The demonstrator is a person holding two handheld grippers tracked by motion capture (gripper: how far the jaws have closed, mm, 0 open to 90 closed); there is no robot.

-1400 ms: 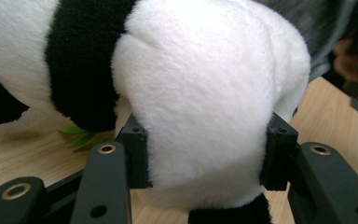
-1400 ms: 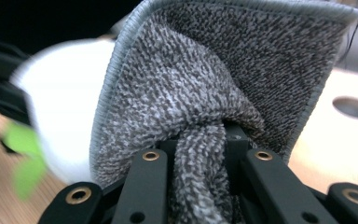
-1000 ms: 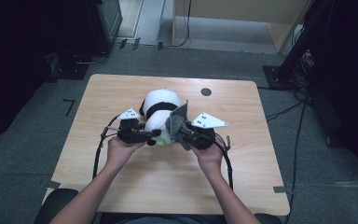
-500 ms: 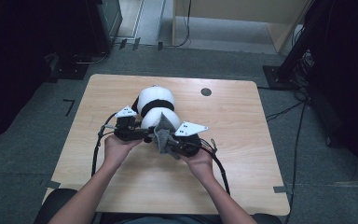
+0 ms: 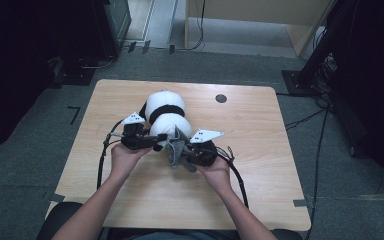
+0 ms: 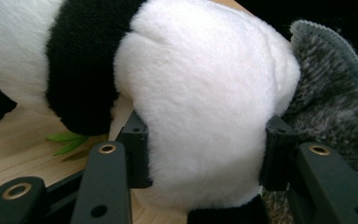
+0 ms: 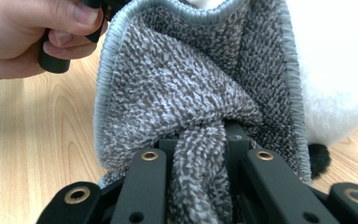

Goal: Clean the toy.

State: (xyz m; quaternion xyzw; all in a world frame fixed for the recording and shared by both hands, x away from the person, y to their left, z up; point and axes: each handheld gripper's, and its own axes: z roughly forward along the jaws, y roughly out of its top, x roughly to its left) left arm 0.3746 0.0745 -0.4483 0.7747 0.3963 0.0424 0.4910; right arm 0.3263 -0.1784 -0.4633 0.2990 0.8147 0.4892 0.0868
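Wiping setup: left gripper (image 5: pixel 152 141) clamps the plush panda's (image 5: pixel 164 115) white rump, panda lying lengthwise away from the person on the wooden table (image 5: pixel 260 130). Right gripper (image 5: pixel 180 152) pinches a bunched grey cloth (image 7: pixel 191 93), touching the panda's near end, just right of the left jaws.

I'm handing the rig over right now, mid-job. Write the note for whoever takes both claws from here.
Left claw: jaws on either side of the white rear part of the toy panda, touching it; whether they squeeze it is unclear.
Right claw: shut on a bunched fold of the grey cloth.
Where things are: the panda lies on the wooden table, near its middle; the cloth is held up against the panda's near end.
Done: both things are in hand and brought together.
Left: probably wiping the panda with the cloth; no sign yet how much is done. Keep the left hold steady while the right one works.
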